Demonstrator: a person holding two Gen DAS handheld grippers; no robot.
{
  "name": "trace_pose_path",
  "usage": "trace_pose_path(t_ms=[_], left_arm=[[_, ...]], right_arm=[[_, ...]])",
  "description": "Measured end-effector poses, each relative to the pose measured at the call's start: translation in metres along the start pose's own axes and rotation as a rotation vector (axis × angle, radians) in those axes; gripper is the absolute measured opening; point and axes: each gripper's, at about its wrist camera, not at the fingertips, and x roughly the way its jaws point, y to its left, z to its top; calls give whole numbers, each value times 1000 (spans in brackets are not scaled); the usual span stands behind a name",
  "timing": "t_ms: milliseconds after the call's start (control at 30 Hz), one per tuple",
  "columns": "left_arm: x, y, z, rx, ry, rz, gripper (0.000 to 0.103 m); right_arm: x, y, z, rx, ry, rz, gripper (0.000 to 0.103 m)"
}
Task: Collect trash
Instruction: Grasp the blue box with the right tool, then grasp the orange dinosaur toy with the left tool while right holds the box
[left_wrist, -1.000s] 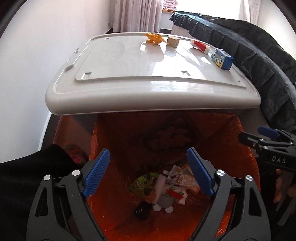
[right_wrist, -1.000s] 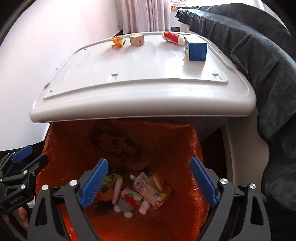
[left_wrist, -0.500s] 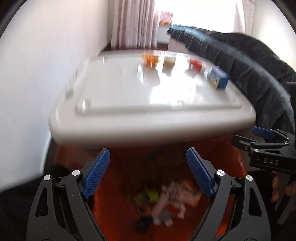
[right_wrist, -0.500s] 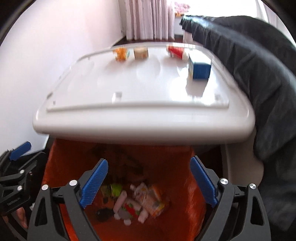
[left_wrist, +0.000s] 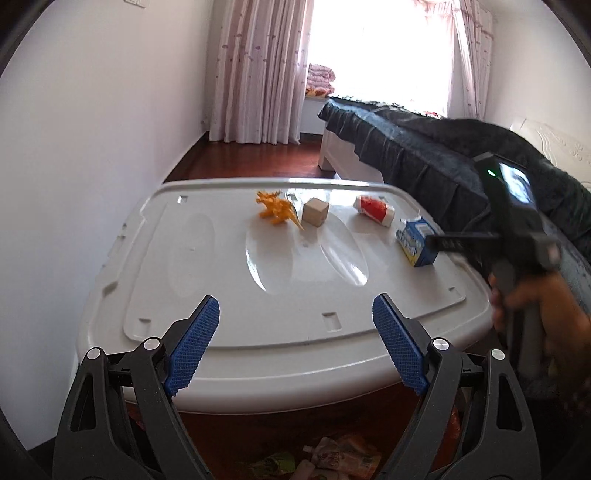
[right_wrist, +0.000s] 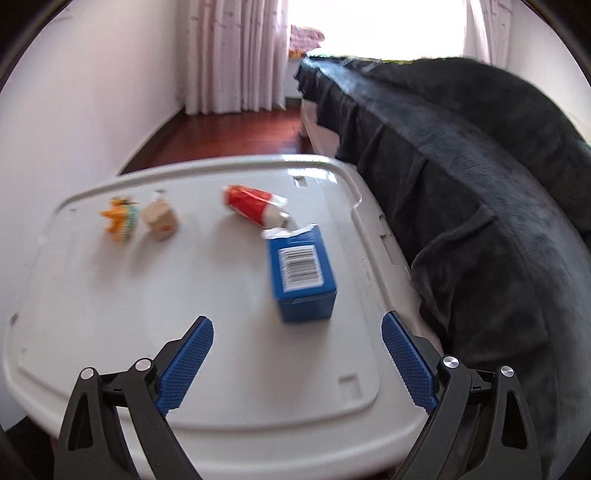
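A white lid serves as a table. On it lie a blue carton, a red and white tube, a small tan box and an orange toy dinosaur. My left gripper is open and empty over the lid's near edge. My right gripper is open and empty, just short of the blue carton. The bin with its orange bag holds wrappers below the lid.
A bed under a dark blanket runs along the right, close to the lid. A white wall is on the left. Curtains and a bright window stand at the back, with red-brown floor between.
Both grippers have risen and tilted up from the bin's orange bag to the lid top. The right gripper has moved forward toward the blue carton. Both stay open.
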Motion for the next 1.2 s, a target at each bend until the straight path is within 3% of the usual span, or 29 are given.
trace_pose_path(t_ms=[333, 367, 433, 467, 533, 733, 967, 1200], left_arm=[[24, 2, -12, 22, 47, 24, 83], [25, 2, -12, 23, 48, 26, 83], [27, 3, -13, 19, 53, 26, 83], [30, 5, -12, 15, 58, 27, 83], [32, 7, -13, 7, 64, 29, 83], [38, 11, -12, -25, 76, 28, 83], [41, 12, 8, -37, 53, 54, 83], [90, 21, 73, -125, 80, 98, 83]], right_arm=[[66, -4, 23, 13, 62, -28, 90], [69, -2, 24, 12, 65, -33, 87], [75, -3, 26, 9, 73, -30, 69], [81, -3, 26, -4, 99, -15, 49], [85, -3, 26, -11, 118, -2, 48], [53, 0, 21, -55, 58, 40, 47], [-15, 2, 24, -104, -63, 110, 47], [-52, 3, 30, -116, -146, 189, 48]])
